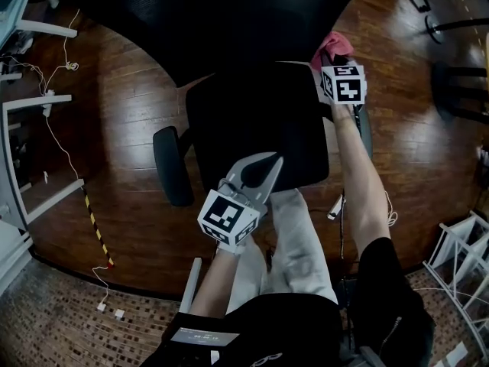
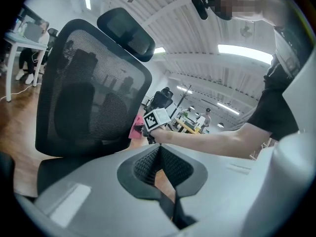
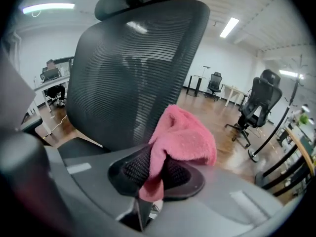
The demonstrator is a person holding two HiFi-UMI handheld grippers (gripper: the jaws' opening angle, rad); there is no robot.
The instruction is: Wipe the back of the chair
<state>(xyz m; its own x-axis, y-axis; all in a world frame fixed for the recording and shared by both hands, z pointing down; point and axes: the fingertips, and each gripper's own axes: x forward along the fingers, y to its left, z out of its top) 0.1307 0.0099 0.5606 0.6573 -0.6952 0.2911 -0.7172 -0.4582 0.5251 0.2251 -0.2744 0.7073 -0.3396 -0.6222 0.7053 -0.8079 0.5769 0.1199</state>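
The black mesh chair back (image 1: 229, 21) fills the top of the head view, with the seat (image 1: 252, 121) below it. My right gripper (image 1: 330, 58) is at the back's right edge, shut on a pink cloth (image 1: 336, 44). In the right gripper view the cloth (image 3: 185, 137) bulges out of the right gripper (image 3: 153, 167), with the mesh back (image 3: 133, 68) just ahead. My left gripper (image 1: 273, 165) hovers over the seat's front, shut and holding nothing. The left gripper view shows the left gripper (image 2: 159, 149), the chair back (image 2: 94, 93), the headrest (image 2: 126, 33) and the cloth (image 2: 136, 127).
Armrests stick out on the chair's left (image 1: 170, 165) and right (image 1: 365, 128). White desk frames (image 1: 30, 98) and a cable (image 1: 95, 224) lie at the left. A white rack (image 1: 458, 258) stands at the lower right. Other office chairs (image 3: 261, 102) stand behind on the wooden floor.
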